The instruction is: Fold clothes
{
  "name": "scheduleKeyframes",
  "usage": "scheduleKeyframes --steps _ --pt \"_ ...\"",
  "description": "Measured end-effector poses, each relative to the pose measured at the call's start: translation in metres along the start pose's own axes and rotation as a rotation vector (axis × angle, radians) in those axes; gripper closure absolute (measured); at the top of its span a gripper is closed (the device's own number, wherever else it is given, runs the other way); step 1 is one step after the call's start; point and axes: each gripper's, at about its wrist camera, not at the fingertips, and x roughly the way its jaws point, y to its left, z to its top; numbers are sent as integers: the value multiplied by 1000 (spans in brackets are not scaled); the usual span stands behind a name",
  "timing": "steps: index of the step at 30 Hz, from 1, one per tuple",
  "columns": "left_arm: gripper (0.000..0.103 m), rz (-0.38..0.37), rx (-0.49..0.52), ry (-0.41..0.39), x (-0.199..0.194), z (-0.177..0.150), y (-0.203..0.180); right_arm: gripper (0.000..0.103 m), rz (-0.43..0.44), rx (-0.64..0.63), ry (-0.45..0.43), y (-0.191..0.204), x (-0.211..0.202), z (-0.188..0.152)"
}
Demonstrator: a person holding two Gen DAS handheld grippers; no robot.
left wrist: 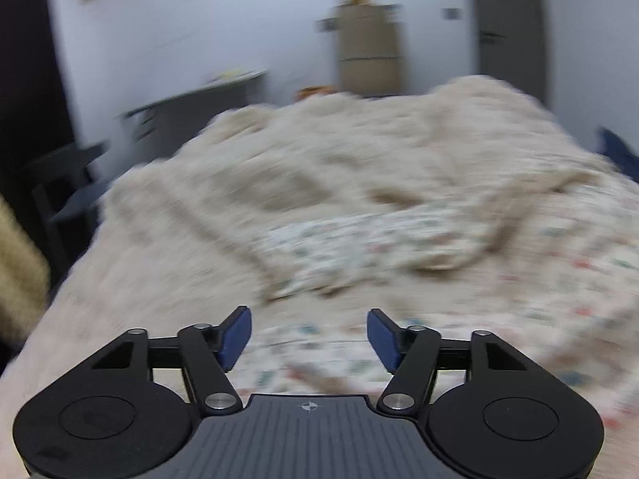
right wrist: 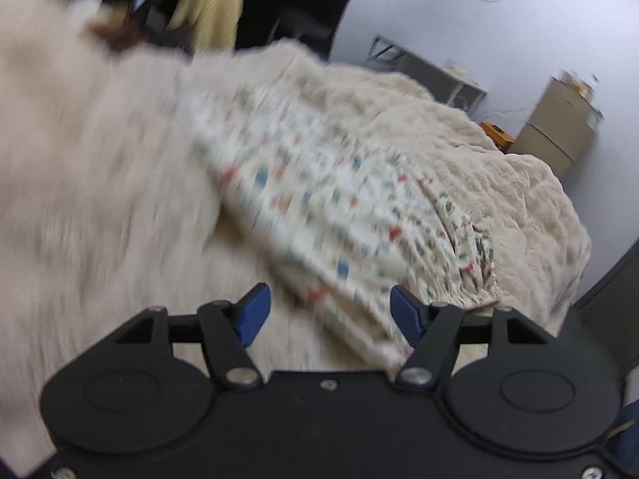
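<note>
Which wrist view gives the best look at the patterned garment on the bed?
The right wrist view: the patterned garment stretches across the blanket nearly whole, its print readable despite blur. The left wrist view shows it lower, more smeared, partly cut off.

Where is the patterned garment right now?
The patterned garment lies on the beige blanket, stretching ahead of the open right tool; in the left view it lies centre-right, just beyond the open left tool.
</note>
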Motion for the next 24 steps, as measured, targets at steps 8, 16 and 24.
scheduleKeyframes --steps 8,16,24 --pt "36 -91 332 59 7 2 -93 41 -68 -1 12 1 51 -22" --pt "28 -181 534 112 -16 -54 -111 42 -162 -47 -37 7 73 -29" --pt "59 -79 605 15 20 -82 -155 62 -256 -105 -28 16 94 -25"
